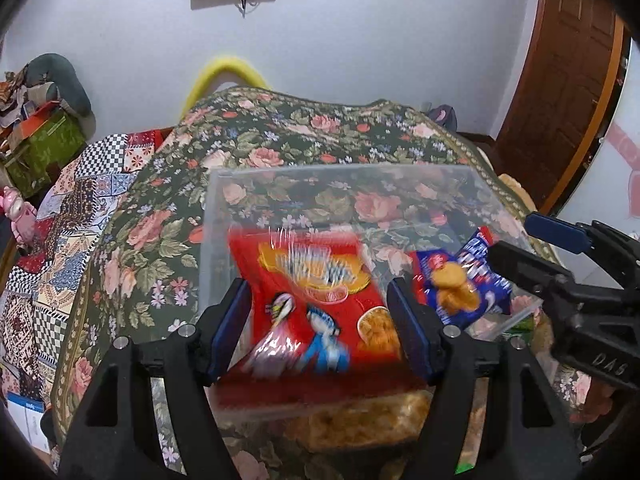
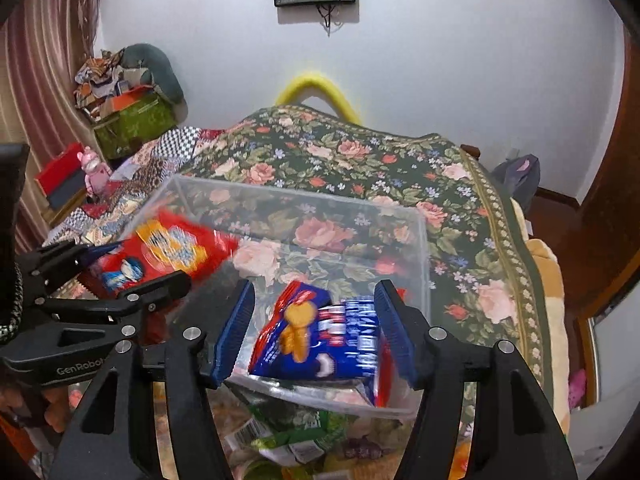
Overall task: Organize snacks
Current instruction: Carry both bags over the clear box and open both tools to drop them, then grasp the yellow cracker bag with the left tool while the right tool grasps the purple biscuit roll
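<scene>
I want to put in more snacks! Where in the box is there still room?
The clear box looks bare along its far wall, beyond the red bag and the blue bag. The near side is crowded: both bags, both grippers, and more snacks piled outside it.

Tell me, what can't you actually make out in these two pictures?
- Red snack bag, left wrist view: its name is smeared by motion blur, unreadable.
- Blue snack bag, right wrist view: its lettering is blurred too.
- Green packets under the clear box: half hidden by the box and gripper frame, cut off by the bottom edge.
- Whether either bag is pinched or already released: blur hides any contact with the fingers.
</scene>
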Motion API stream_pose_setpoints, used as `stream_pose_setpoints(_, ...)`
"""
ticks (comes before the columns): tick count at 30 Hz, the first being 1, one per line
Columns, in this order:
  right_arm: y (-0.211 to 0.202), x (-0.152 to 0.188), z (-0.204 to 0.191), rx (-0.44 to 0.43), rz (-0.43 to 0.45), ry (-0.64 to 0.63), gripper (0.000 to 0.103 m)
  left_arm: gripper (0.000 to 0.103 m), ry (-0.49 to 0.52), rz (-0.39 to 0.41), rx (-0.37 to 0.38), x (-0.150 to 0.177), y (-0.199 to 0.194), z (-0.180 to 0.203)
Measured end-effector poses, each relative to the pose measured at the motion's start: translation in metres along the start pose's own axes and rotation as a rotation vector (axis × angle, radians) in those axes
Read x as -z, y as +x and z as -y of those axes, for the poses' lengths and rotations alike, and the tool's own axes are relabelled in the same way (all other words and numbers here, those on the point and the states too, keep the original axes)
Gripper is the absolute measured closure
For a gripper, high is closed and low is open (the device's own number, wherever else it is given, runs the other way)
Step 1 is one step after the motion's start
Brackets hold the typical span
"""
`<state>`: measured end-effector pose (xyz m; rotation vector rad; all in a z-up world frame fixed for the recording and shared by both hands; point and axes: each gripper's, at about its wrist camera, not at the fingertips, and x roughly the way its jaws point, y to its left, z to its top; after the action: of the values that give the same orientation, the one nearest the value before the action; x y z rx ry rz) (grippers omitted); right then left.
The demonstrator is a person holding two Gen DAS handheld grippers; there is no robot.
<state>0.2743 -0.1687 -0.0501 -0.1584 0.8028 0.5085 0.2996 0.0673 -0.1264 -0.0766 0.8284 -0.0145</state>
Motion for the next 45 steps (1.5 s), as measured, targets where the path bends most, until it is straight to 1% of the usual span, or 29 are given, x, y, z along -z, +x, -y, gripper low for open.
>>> stream_pose_setpoints(2, -0.011, -0.001, 0.003, -0.001, 0.02, 0.002, 0.042, 0.032, 0.004, 0.025, -0.001, -0.001, -0.014, 0.001)
stream_pose_setpoints(6, -0.031, 0.001, 0.01, -0.011, 0.051, 0.023, 0.041, 0.023, 0.013, 0.061, -0.001, 0.0, -0.039, 0.003)
stream_pose_setpoints(8, -0.042, 0.005, 0.013, -0.014, 0.064, 0.033, 0.041, 0.021, 0.017, 0.069, 0.004, 0.003, -0.05, 0.005)
stream_pose_setpoints(12, -0.06, 0.015, 0.019, -0.011, 0.078, 0.038, 0.041, 0.018, 0.037, 0.068, 0.009, 0.017, -0.071, 0.012)
stream_pose_setpoints(17, -0.077, 0.037, 0.025, 0.003, 0.074, 0.032, 0.041, 0.015, 0.043, 0.044, 0.027, 0.041, -0.084, 0.018)
stream_pose_setpoints(22, -0.082, 0.065, 0.029, -0.009, 0.027, 0.054, 0.041, 0.015, 0.042, 0.001, 0.041, 0.072, -0.091, 0.027)
stream_pose_setpoints(27, -0.077, 0.095, 0.031, -0.024, -0.038, 0.074, 0.041, 0.015, 0.034, -0.028, 0.051, 0.098, -0.092, 0.03)
stream_pose_setpoints(32, -0.062, 0.117, 0.029, -0.036, -0.103, 0.089, 0.041, 0.015, 0.023, -0.058, 0.062, 0.116, -0.087, 0.032)
stream_pose_setpoints(37, -0.045, 0.129, 0.027, -0.034, -0.154, 0.095, 0.041, 0.015, 0.02, -0.074, 0.08, 0.127, -0.078, 0.036)
stream_pose_setpoints(39, -0.037, 0.132, 0.027, -0.032, -0.174, 0.098, 0.041, 0.017, 0.021, -0.079, 0.084, 0.13, -0.073, 0.037)
stream_pose_setpoints(41, -0.031, 0.133, 0.028, -0.026, -0.187, 0.105, 0.041, 0.023, 0.019, -0.083, 0.089, 0.131, -0.07, 0.037)
stream_pose_setpoints(43, -0.024, 0.133, 0.029, -0.026, -0.196, 0.112, 0.042, 0.033, 0.015, -0.088, 0.106, 0.132, -0.066, 0.036)
stream_pose_setpoints(44, -0.02, 0.133, 0.029, -0.027, -0.203, 0.113, 0.044, 0.036, 0.011, -0.091, 0.112, 0.133, -0.065, 0.035)
stream_pose_setpoints(45, -0.017, 0.133, 0.028, -0.027, -0.208, 0.112, 0.048, 0.044, 0.005, -0.095, 0.121, 0.133, -0.063, 0.034)
